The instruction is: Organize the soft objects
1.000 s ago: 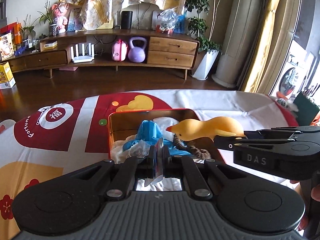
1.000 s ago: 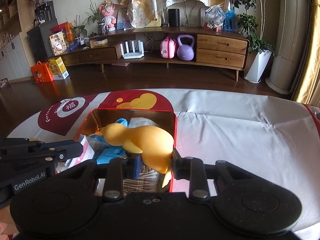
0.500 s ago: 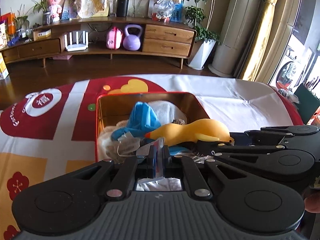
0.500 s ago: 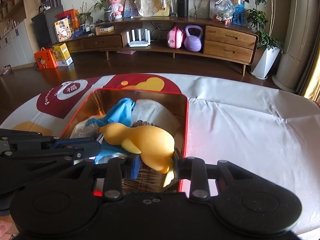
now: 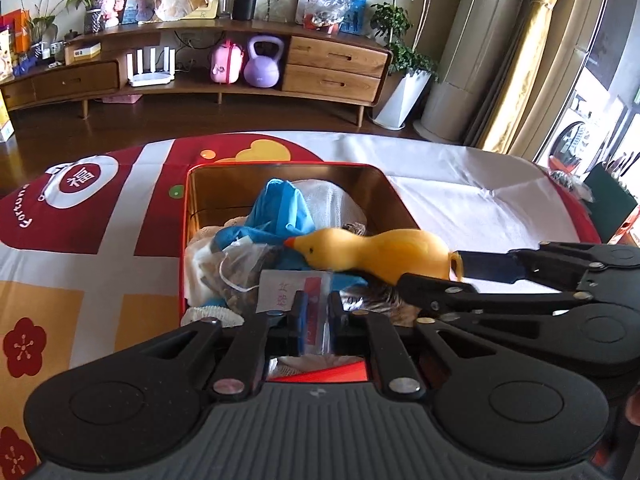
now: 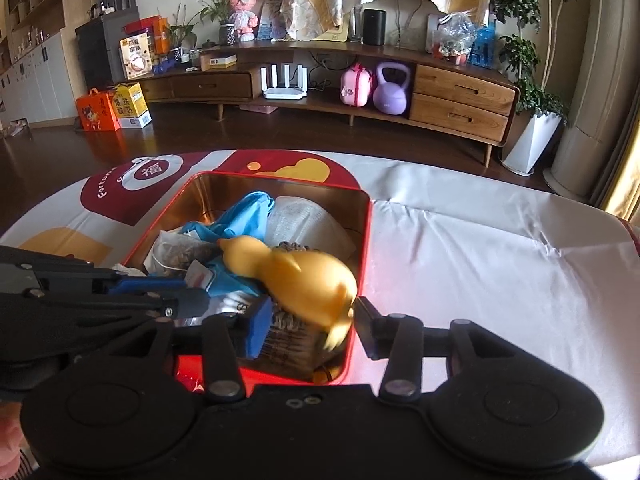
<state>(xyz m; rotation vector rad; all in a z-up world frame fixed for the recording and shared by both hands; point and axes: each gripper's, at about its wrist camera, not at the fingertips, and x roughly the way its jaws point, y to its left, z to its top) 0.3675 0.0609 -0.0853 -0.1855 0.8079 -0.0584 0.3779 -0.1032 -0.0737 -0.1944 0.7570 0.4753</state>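
Nearest the left wrist camera, the left gripper (image 5: 316,312) is hanging over the near edge of the red tin (image 5: 186,216), its fingers a narrow gap apart and just opening; a small clear packet with a pink label (image 5: 294,294) is lying between them, and the pads are no longer pressing on it. Beside it, over the tin's near right corner, the right gripper (image 6: 308,322) is just opening too, its fingers standing clearly apart on either side of the tail end of the yellow rubber duck (image 6: 304,276). The duck is lying on top of the pile inside the tin, its beak pointing toward the tin's left side, its tail blurred. Under and beyond the duck in the tin are sitting a blue glove (image 5: 280,208), a clear bag of brown bits (image 5: 240,268) and a white cloth (image 6: 308,220). The tin is resting on a red, white and yellow tablecloth (image 5: 460,184). Far beyond the tin, a wooden sideboard (image 6: 460,96) is holding a purple kettlebell (image 6: 391,90).
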